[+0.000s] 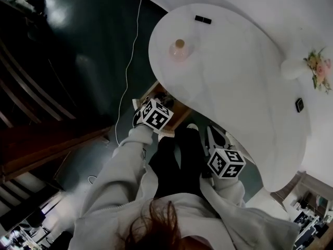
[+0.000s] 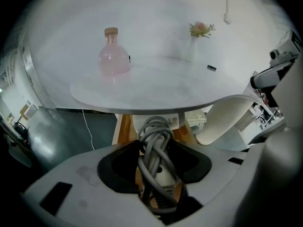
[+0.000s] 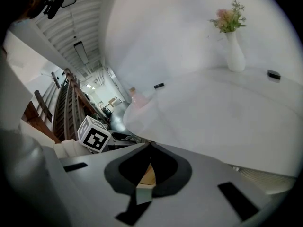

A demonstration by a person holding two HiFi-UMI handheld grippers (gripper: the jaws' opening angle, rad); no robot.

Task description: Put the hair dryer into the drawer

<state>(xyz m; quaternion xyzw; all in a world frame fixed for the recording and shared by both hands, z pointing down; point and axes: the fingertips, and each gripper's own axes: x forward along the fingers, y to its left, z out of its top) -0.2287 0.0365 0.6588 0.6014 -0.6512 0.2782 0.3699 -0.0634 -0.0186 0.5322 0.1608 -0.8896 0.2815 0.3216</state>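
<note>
We hold the left gripper (image 2: 156, 148) closed on the hair dryer (image 2: 161, 173). Its pale body stands upright between the two dark pads, and its grey cord (image 2: 154, 134) is wound around it in loose loops that rise above the jaws. The left gripper view looks past this bundle to the wooden drawer (image 2: 124, 129), which stands open just under the edge of the white table (image 2: 156, 93). The dryer is in front of the drawer opening and above it, not yet inside. From the head view the left gripper hangs right over that wooden box at the table's rim, with our pale sleeve (image 1: 119, 171) running down to it. The right gripper (image 3: 150, 148) is empty: its jaws come together at the tips, and only a thin wedge of wood colour shows between the pads. It is near the table's edge, apart from the drawer, and in its own view the left gripper's marker cube (image 3: 94, 135) sits off to the left. On the tabletop stand a pink bottle (image 1: 180, 50) with a cork-coloured cap and, well away from it, a white vase (image 3: 234, 51) of flowers. Two small black objects (image 1: 203, 19) lie on the table, far from each other. A thin white cable (image 1: 130, 61) trails across the dark floor beside the table.
</note>
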